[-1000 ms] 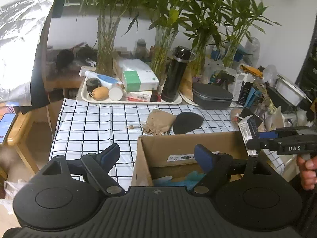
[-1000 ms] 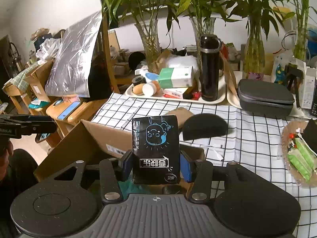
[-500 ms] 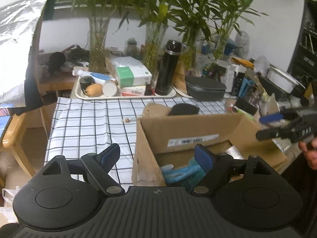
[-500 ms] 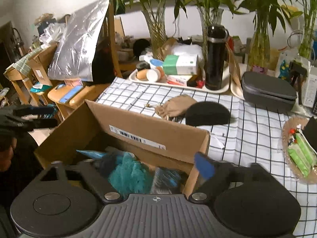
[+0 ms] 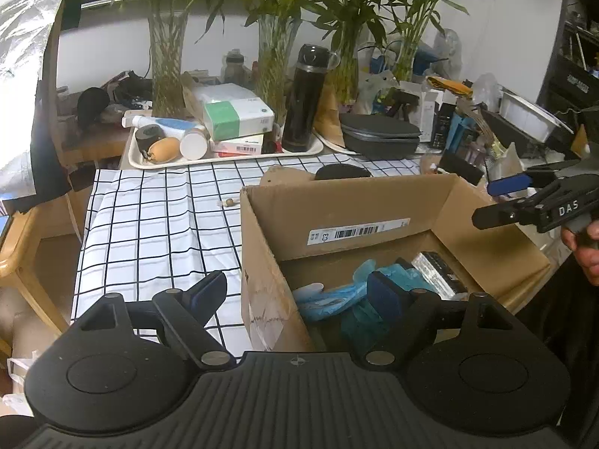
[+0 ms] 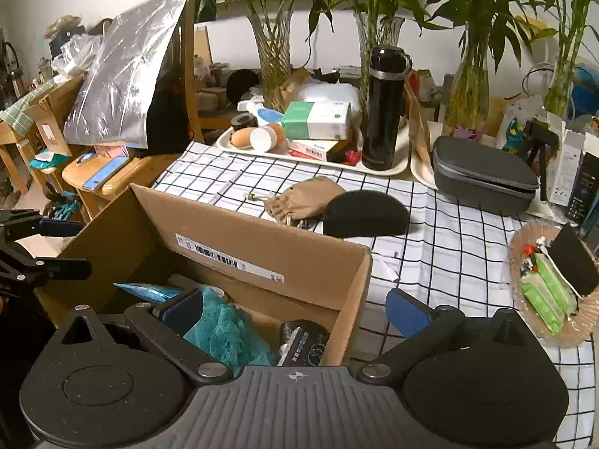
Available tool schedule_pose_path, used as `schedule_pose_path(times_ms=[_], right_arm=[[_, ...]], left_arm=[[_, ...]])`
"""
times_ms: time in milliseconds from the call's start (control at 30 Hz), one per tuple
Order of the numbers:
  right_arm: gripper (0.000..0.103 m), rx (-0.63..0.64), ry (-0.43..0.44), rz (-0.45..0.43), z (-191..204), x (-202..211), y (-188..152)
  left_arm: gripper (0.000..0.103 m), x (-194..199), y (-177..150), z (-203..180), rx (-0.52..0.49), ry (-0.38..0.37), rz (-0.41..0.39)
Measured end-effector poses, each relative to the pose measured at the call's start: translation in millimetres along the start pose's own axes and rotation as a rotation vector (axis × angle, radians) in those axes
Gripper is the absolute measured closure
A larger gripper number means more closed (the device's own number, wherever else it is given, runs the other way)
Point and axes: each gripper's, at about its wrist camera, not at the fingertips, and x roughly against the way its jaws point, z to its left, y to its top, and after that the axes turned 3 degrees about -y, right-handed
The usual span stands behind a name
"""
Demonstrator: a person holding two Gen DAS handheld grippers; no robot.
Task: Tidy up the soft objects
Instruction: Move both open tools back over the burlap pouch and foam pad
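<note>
Beyond the far wall of the cardboard box [image 6: 262, 239], the tan pouch [image 6: 307, 200] and black pad [image 6: 365, 213] are found side by side on the surface, nearer the empty, spread-open right gripper [image 6: 295, 308] than the equally open left gripper [image 5: 295, 293].

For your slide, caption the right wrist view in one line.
Open right hand-held gripper over a box of soft items, pouch waiting on the table.
</note>
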Motion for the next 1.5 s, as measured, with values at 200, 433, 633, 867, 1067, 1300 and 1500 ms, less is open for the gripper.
schedule_pose_path(times_ms=[200,433,633,867,1067,1300,1500], right_arm=[[0.000,0.012,-0.042,0.037,2.2,-8.9,-0.9],[0.000,0.028,-0.089,0.092,1.9,-20.1,-3.1],[0.000,0.056,-0.101,0.128,5.5,-27.2,-4.9],[0.000,0.049,-0.115,0.091,3.2,-24.5,-2.6],[0.000,-0.006,-0.128,0.021,-9.9,-18.4,6.5],[0.000,-0.069,-0.116,-0.053,-25.8,-14.9,19.1],[0.000,-0.090,-0.097,-0.086,-33.3,-15.8,25.1]], left_arm=[[0.021,-1.6,2.5,2.0,0.019,-0.004,0.021],[0.021,-15.3,7.8,2.4,0.036,0.024,0.126],[0.021,-28.4,11.0,2.0,0.015,0.082,0.215],[0.021,-29.7,18.3,1.9,0.002,0.073,0.215],[0.021,-27.7,29.4,3.6,-0.015,0.078,0.157],[0.021,-23.1,47.4,9.5,-0.004,0.037,0.065],[0.021,-28.3,61.3,17.7,0.003,0.023,0.019]])
